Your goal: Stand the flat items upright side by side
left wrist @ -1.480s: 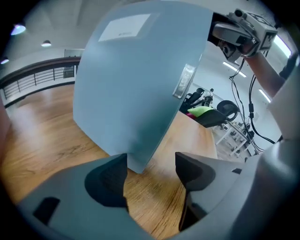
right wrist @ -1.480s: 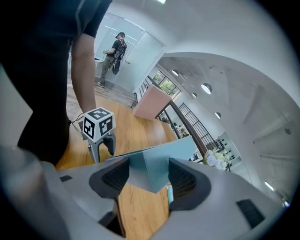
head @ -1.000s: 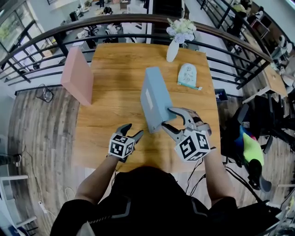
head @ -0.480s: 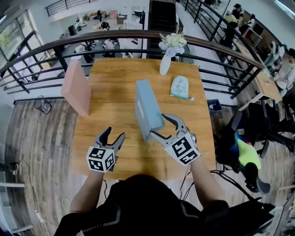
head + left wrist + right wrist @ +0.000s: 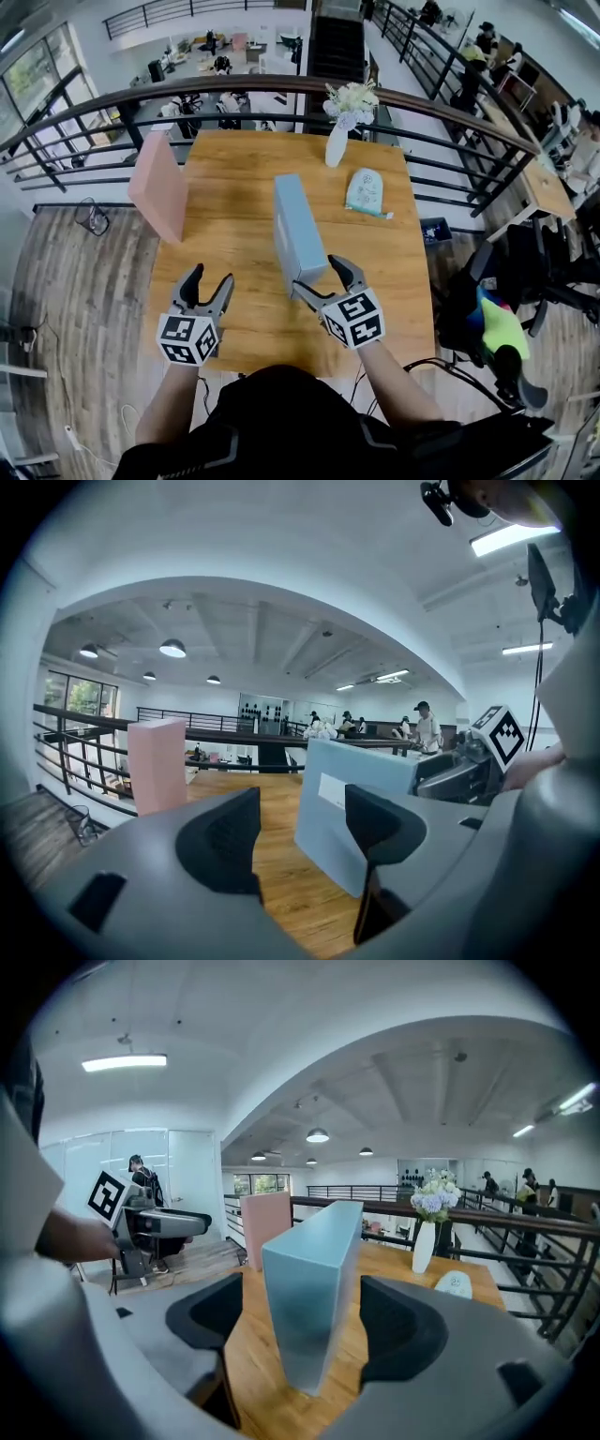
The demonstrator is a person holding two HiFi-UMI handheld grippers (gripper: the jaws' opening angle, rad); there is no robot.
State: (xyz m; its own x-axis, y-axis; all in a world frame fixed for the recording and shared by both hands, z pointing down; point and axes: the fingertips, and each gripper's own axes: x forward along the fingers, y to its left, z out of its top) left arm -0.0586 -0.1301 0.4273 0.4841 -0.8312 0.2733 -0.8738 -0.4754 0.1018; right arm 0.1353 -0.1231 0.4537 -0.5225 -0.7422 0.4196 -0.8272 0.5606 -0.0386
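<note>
Just opened, R fingers [image 5: 341, 272] straddle blue box [image 5: 298, 230]; L fingers [image 5: 191, 279] wide, empty; vase [image 5: 336, 148] behind.

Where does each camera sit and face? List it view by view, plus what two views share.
Head view: on the person's head, facing steeply down at the wooden table; shows both forearms, the left claw and right claw.
Left gripper view: on the left claw, facing across the table; own open, empty jaws show.
Right gripper view: on the right claw, facing the vase; its jaws have just been opening, the blue box between them untouched.
Shared: all three show the blue box and pink box.
</note>
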